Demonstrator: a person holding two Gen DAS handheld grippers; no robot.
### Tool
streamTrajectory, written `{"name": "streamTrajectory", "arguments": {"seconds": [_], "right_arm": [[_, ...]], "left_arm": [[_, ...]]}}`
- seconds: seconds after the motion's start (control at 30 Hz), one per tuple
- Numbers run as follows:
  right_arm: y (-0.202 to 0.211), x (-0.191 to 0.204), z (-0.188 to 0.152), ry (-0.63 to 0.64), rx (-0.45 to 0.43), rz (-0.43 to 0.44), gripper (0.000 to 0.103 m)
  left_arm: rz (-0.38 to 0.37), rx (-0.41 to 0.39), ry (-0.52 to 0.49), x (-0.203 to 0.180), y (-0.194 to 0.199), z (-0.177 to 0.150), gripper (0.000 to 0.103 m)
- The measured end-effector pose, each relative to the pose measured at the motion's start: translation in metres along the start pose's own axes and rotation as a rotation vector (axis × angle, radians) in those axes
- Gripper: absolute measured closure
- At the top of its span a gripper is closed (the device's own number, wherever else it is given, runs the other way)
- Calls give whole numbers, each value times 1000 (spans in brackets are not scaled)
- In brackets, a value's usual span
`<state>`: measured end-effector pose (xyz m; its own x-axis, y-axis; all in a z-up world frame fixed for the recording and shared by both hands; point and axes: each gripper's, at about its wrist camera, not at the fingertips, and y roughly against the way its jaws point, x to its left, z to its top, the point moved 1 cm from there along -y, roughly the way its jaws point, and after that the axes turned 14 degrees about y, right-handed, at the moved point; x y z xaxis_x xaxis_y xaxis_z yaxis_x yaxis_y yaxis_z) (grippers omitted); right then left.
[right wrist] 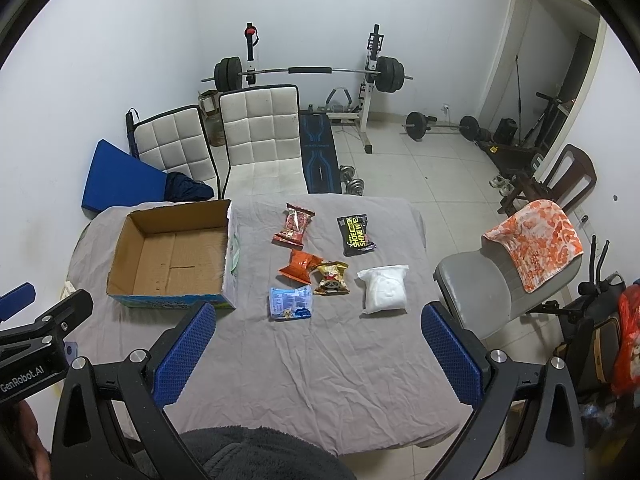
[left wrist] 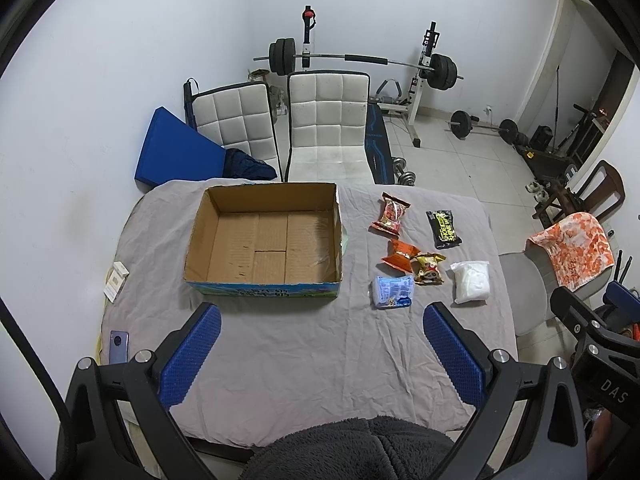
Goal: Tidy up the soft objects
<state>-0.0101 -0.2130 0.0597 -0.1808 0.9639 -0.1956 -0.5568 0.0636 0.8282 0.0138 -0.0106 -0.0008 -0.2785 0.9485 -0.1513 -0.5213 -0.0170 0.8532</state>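
Note:
An empty open cardboard box (left wrist: 264, 240) (right wrist: 172, 256) sits on the grey-clothed table (left wrist: 300, 352) (right wrist: 320, 360). To its right lie several soft packets: a red snack bag (left wrist: 390, 216) (right wrist: 294, 226), a black wipes pack (left wrist: 443, 229) (right wrist: 355, 236), an orange packet (left wrist: 400, 256) (right wrist: 301, 266), a gold packet (left wrist: 429, 268) (right wrist: 331, 278), a blue packet (left wrist: 392, 291) (right wrist: 291, 302) and a white bag (left wrist: 471, 281) (right wrist: 385, 290). My left gripper (left wrist: 322, 320) is open and empty above the near table. My right gripper (right wrist: 318, 318) is open and empty, near the packets.
A phone (left wrist: 119, 346) and a small white box (left wrist: 116, 280) lie at the table's left edge. Two white chairs (left wrist: 326, 124) stand behind the table, a grey chair with an orange towel (right wrist: 534, 244) to the right. Weights fill the back.

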Motion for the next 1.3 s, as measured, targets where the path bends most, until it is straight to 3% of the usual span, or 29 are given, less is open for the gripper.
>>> {"name": "streamTrajectory", "arguments": {"seconds": [0.53, 0.83, 1.07, 1.3], "right_arm": [[-9, -4, -6, -5, 6, 4, 0], [-66, -53, -9, -103, 90, 3, 0], [-172, -132, 10, -153, 166, -7, 0], [-358, -177, 46, -136, 298, 83, 0]], "left_arm": [[-6, 11, 0, -4, -5, -2, 0], [-52, 40, -24, -34, -47, 8, 0], [-53, 91, -64, -86, -135, 51, 0], [-25, 203, -96, -143, -273, 90, 0]]}}
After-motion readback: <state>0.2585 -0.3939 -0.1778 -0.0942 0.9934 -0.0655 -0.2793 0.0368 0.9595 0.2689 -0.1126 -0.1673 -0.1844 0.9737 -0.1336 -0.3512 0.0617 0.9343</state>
